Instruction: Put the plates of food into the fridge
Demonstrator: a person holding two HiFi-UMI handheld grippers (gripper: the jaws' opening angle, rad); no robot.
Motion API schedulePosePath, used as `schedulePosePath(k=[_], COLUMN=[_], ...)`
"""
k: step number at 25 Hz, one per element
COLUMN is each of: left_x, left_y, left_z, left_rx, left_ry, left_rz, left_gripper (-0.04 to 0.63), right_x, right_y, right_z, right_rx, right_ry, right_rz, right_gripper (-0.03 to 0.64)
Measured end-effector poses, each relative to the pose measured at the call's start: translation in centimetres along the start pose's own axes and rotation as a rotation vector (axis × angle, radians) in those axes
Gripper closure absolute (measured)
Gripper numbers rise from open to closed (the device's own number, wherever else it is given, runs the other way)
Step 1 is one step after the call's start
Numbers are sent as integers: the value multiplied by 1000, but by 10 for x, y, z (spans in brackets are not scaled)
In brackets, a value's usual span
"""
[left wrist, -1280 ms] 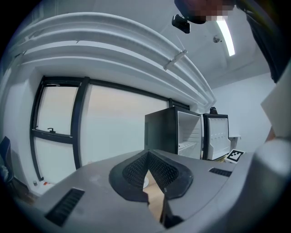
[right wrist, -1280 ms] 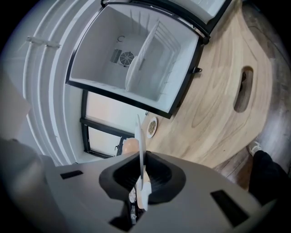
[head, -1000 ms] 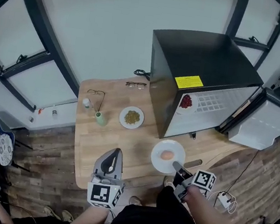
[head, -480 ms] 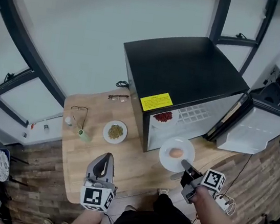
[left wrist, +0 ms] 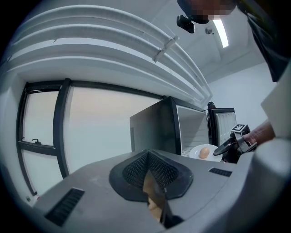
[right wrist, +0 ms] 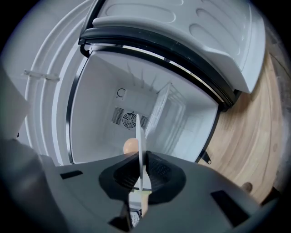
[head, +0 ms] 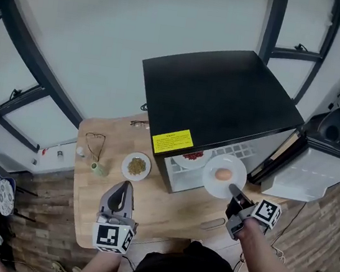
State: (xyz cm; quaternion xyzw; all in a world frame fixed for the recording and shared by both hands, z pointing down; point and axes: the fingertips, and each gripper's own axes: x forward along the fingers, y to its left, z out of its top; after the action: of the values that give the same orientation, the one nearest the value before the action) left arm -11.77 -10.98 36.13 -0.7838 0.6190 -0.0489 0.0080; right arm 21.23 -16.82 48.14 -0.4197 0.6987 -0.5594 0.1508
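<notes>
Clamped on the round white plate (head: 214,168) with a brown egg (head: 225,174), your right hand-held gripper (head: 235,192) has reached the open black fridge (head: 219,95); shelve it.

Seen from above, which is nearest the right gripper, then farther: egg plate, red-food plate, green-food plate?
1. egg plate, held by the fingers of the right gripper.
2. red-food plate, inside the fridge, just left.
3. green-food plate, on the table, far left.

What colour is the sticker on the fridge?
Yellow. The sticker shows best in the head view.
</notes>
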Motion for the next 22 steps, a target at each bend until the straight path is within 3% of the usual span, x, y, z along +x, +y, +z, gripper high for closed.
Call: schedulePosePath(k=[6, 13, 17, 22], left_x=[15, 26, 28, 26], left_y=[-6, -8, -5, -6], left_z=[6, -1, -4, -9], left_rx=[-3, -10, -22, -34], left_ry=[-1, 24, 36, 46], left_rz=[51, 103, 142, 176], left_gripper=[592, 592, 592, 592], right_x=[17, 35, 52, 70], right_y=[0, -13, -8, 2], right_z=[39, 74, 87, 101], right_rx=[3, -6, -73, -250], right_ry=[-4, -18, -11, 15], right_rz=[6, -47, -50, -96], right_gripper=[578, 578, 578, 577])
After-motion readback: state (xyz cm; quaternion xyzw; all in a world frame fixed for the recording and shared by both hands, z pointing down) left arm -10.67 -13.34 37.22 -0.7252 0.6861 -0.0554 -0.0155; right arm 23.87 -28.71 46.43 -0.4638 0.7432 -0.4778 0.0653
